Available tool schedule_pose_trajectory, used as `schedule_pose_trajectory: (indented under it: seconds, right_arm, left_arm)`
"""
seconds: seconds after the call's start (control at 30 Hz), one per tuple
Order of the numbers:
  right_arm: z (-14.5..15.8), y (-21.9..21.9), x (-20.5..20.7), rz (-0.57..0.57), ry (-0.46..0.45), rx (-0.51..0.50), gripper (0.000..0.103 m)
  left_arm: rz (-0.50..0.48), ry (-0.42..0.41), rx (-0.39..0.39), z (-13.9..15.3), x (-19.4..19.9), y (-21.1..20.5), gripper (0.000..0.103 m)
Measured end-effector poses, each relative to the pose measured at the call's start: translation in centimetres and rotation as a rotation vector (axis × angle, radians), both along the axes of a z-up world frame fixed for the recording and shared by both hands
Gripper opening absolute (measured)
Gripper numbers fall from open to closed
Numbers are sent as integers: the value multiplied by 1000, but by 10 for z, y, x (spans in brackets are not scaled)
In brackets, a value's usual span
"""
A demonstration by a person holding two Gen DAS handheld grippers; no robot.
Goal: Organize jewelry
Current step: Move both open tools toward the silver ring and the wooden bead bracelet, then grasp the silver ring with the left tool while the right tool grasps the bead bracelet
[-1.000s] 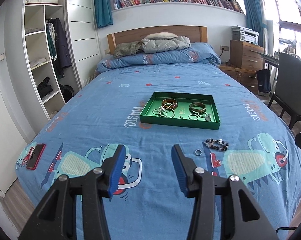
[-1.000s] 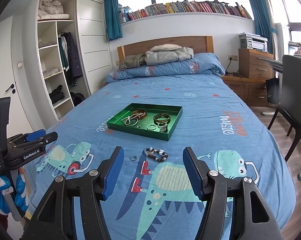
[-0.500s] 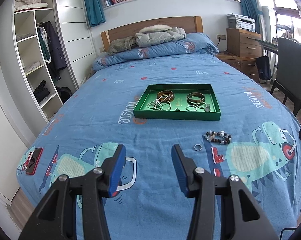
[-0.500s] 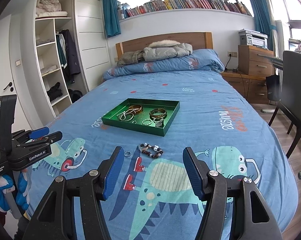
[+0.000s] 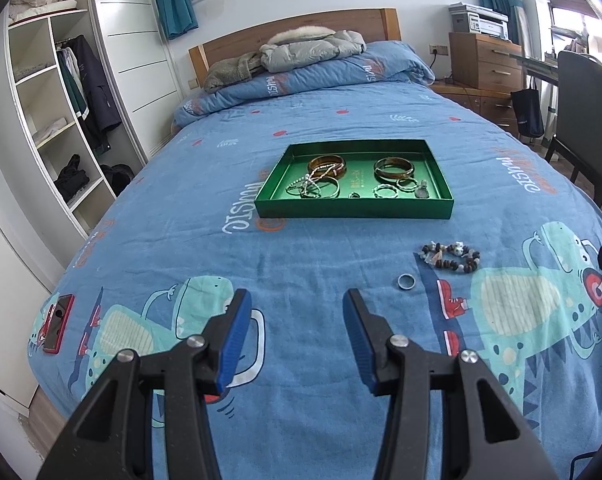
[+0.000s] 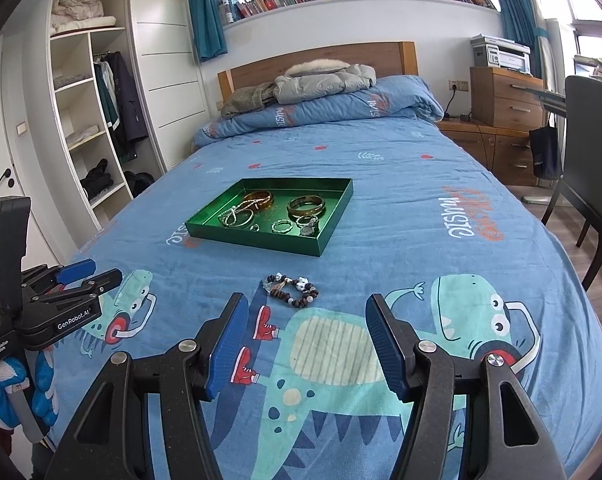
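We view the bed from its foot through both wrist cameras, angled downward toward the headboard. Our left view sits left of the green tray; our right view sits further right. Both share the tray and beaded bracelet.

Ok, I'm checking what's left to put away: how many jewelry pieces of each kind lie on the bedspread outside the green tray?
Beaded bracelet: 1
Ring: 1
Total: 2
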State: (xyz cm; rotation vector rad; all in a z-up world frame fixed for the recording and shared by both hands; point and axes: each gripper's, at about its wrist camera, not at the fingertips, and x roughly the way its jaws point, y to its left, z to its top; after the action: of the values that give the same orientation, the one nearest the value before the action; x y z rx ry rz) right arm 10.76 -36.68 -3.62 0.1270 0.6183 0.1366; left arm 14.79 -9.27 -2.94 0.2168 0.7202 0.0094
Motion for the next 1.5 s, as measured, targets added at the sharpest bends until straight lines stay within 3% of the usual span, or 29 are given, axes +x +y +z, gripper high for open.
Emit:
schedule_pose_trajectory:
  seconds: [0.3, 0.6, 0.77, 0.93, 1.03, 1.2, 1.27, 1.5]
  right_arm:
    - [-16, 8, 20, 18, 35, 4, 60]
    - [-45, 2, 51, 10, 104, 23, 52]
    - [-61, -2, 75, 1, 141, 34, 50]
    - [-77, -3, 102, 10, 177, 48, 49]
    - [-88, 0, 121, 21, 211, 58, 47]
    - [-104, 6, 150, 36, 260, 60, 40]
    - [-110, 9, 159, 45, 276, 61, 35]
    - [-126, 31, 169, 66, 317, -17, 35]
  left_arm:
    - [-45, 80, -36, -28, 23, 4, 45]
    - [-240, 220, -104, -72, 55, -23, 45]
    - [-348, 257, -126, -91, 80, -49, 45]
    - [-380, 288, -155, -108, 105, -62, 45]
    - [-394, 279, -164, -115, 110, -63, 40]
    - [-392, 234, -176, -119, 112, -54, 19]
    - [-396, 226, -197, -119, 114, -50, 19]
    - [-396, 171, -205, -120, 112, -42, 19]
